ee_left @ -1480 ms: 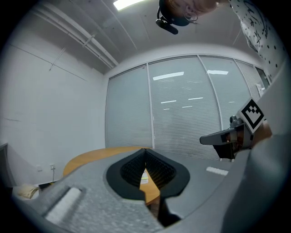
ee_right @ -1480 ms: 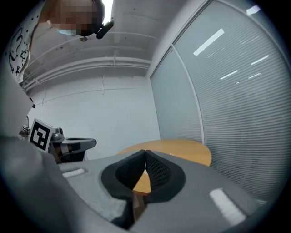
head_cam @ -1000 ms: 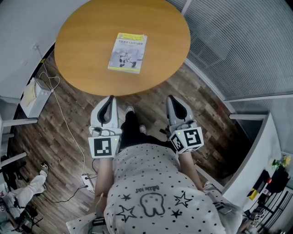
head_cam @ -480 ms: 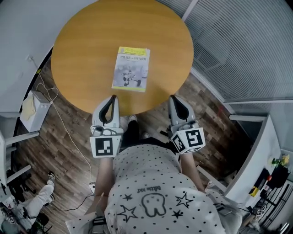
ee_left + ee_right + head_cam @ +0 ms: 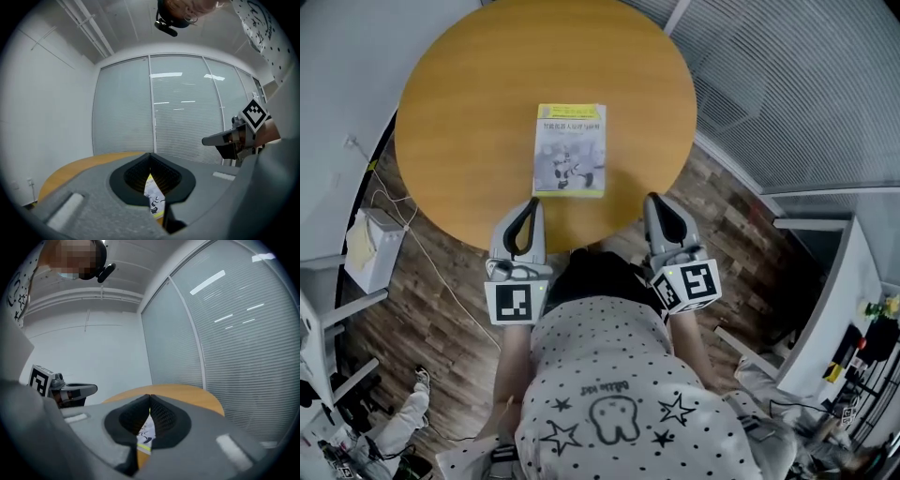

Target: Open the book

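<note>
Book (image 5: 570, 150), closed and cover up, lies flat on the round tabletop (image 5: 459, 103), close to the edge nearest the person. Its long axis runs away from the person, with the yellow title band at the far end. The left hand-held gripper (image 5: 529, 204) and the right hand-held gripper (image 5: 654, 201) each have their jaws pressed together on nothing. They hover at the near rim, one either side of the book, neither touching it.

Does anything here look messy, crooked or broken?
Nothing stands out: the book lies closed and flat on the round table, with the left gripper and right gripper shut, short of it.
</note>
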